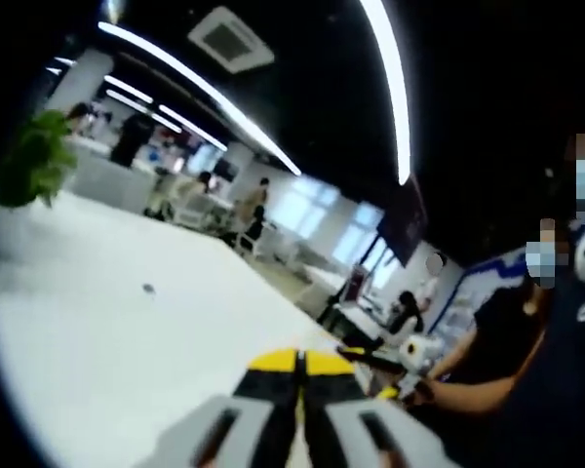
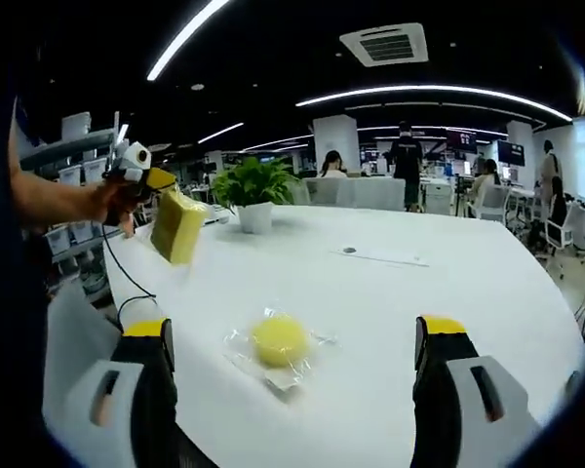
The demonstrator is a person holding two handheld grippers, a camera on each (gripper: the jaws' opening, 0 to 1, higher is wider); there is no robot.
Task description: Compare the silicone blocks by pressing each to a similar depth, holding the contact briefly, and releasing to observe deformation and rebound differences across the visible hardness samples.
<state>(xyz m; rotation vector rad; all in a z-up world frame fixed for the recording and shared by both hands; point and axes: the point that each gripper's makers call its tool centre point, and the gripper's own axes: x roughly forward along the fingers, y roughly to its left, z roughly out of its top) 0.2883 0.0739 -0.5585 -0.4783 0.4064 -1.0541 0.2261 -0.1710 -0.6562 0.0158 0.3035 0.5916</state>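
A rectangular yellow silicone block point(image 2: 176, 226) hangs in the air above the left side of the white table point(image 2: 448, 292). My left gripper point(image 2: 148, 179), held by a hand, is shut on the block's top edge. In the left gripper view its jaws point(image 1: 300, 363) are pressed together, and the block itself is hidden below them. A round yellow silicone block point(image 2: 278, 340) in a clear wrapper lies on the table. My right gripper point(image 2: 292, 328) is open wide, one jaw on each side of the block, not touching it. The right gripper point(image 1: 410, 357) appears small in a hand.
A potted plant point(image 2: 253, 187) stands at the table's far side, also seen as the plant point(image 1: 31, 161). A flat paper sheet point(image 2: 382, 256) lies mid-table. A black cable point(image 2: 117, 283) hangs off the left edge. A person's torso point(image 1: 526, 370) is close. Desks, chairs and people fill the background.
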